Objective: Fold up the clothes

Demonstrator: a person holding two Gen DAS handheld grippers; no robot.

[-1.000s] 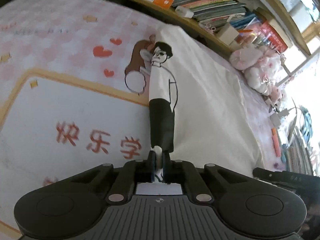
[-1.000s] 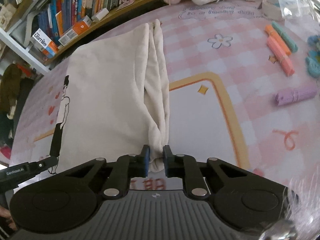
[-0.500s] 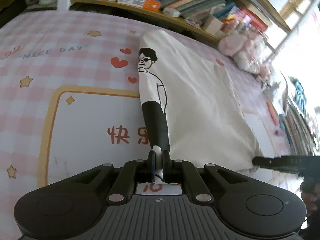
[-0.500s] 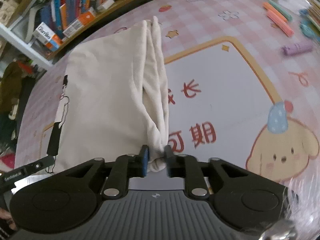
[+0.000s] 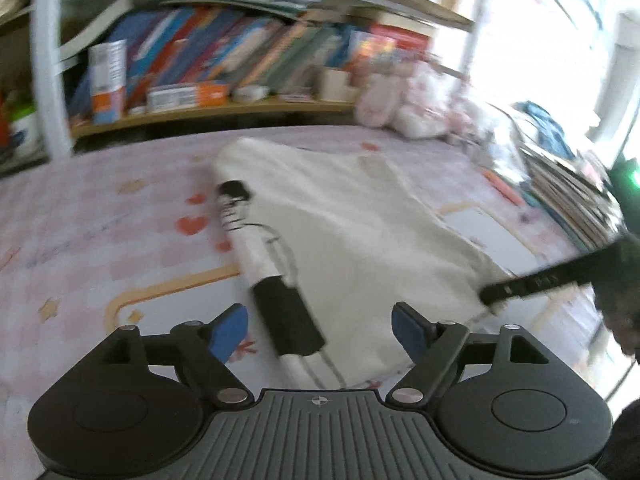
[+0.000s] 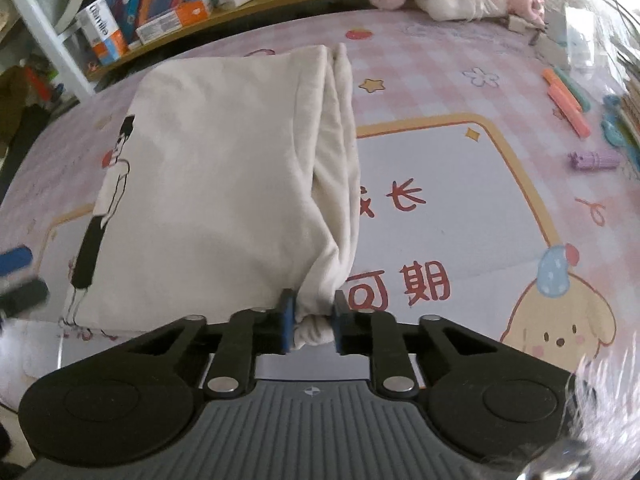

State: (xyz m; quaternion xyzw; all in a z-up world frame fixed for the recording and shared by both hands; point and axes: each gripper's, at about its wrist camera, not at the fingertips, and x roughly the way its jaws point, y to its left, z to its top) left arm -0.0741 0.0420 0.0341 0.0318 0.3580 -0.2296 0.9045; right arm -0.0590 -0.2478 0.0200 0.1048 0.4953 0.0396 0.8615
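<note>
While the right gripper (image 6: 310, 322) squeezed the shirt's (image 6: 224, 184) bunched near corner, its jaws closing, the left gripper (image 5: 320, 330) was opening, pads off the cloth. The folded shirt lay on the mat (image 6: 460, 184), stretching away toward the bookshelf (image 6: 208, 4).

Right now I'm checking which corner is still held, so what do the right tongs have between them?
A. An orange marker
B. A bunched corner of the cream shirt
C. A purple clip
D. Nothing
B: the right tongs pinch the cream shirt's bunched corner.
</note>
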